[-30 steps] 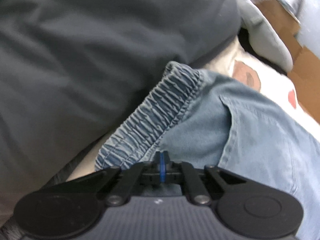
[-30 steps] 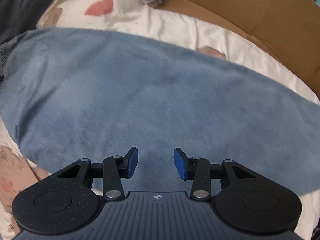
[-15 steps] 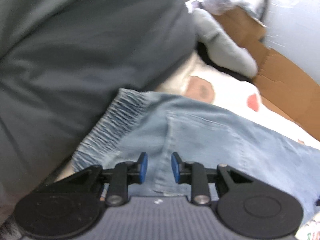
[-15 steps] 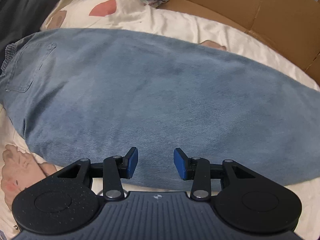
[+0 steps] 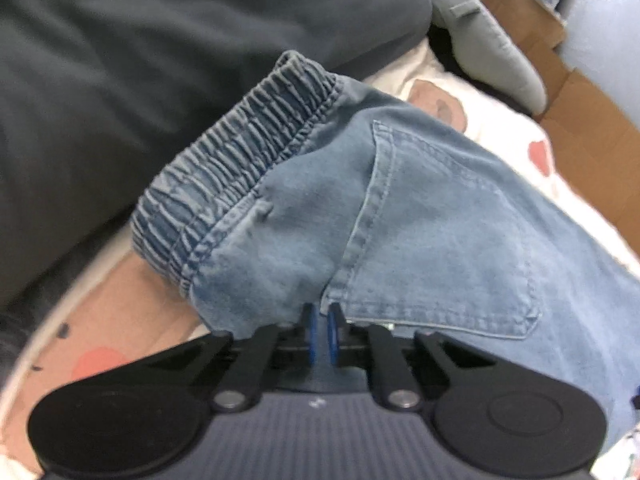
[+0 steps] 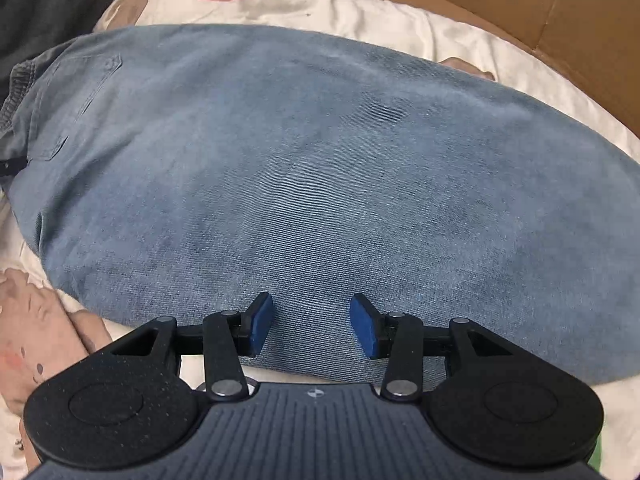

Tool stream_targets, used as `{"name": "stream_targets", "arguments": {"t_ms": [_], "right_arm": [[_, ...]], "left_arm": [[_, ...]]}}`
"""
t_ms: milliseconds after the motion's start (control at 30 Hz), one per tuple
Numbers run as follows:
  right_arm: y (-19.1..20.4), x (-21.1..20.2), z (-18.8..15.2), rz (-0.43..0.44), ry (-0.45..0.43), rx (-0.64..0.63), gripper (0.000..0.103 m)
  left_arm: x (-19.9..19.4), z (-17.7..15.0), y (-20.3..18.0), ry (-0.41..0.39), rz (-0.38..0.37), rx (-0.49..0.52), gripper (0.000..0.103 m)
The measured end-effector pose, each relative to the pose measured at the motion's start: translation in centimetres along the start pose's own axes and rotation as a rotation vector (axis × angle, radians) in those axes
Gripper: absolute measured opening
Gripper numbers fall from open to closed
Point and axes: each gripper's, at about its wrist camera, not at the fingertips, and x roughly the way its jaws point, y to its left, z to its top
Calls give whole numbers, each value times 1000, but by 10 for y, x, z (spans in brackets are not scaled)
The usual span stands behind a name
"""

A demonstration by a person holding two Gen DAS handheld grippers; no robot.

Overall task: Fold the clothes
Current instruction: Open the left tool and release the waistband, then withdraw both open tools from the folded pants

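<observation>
i've got the left gripper (image 5: pixel 320 330) pinched on the jeans (image 5: pixel 420 220) near the waistband (image 5: pixel 240 168), on the bedsheet (image 6: pixel 360 12). right gripper (image 6: pixel 312 330) hovers spread; next, grab the near edge, probably.

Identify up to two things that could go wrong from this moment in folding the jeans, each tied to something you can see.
1. The left tongs have just closed on the jeans at the very edge below the back pocket. So shallow a bite may slip when lifted.
2. The right tongs are open, gripping nothing, so lifting now could drag the denim crooked across the patterned sheet.
</observation>
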Motion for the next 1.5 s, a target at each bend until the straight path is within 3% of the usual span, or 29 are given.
{"name": "stream_targets", "arguments": {"t_ms": [100, 133, 200, 267, 367, 500, 567, 667, 933, 1300, 1500], "right_arm": [[-5, 0, 3, 20, 16, -73, 50], [-6, -1, 4, 21, 21, -98, 50], [-8, -6, 2, 21, 31, -145, 50], [-12, -13, -3, 26, 41, -194, 50], [-19, -24, -12, 32, 56, -264, 50], [-37, -37, -25, 34, 70, -322, 50], [-48, -45, -30, 38, 55, -321, 50], [-70, -58, -39, 28, 11, -274, 50], [-132, -82, -56, 10, -91, -167, 52], [-193, -102, -74, -54, -236, 20, 52], [-224, -107, -89, -7, -292, 160, 52]], "left_arm": [[-9, 3, -14, -11, 68, 7, 10], [-13, 3, -19, -21, 85, 9, 14], [-22, 3, -30, -40, 117, 22, 37], [-28, 1, -44, -45, 166, 57, 40], [-32, 6, -60, -42, 140, 65, 41], [-38, 10, -83, -61, 128, 71, 57], [-41, 12, -94, -73, 113, 71, 60], [-45, 13, -114, -80, 88, 91, 69], [-50, 13, -188, -90, 24, 179, 75], [-47, -15, -332, -46, -175, 535, 78], [-52, -30, -403, -10, -285, 677, 79]]}}
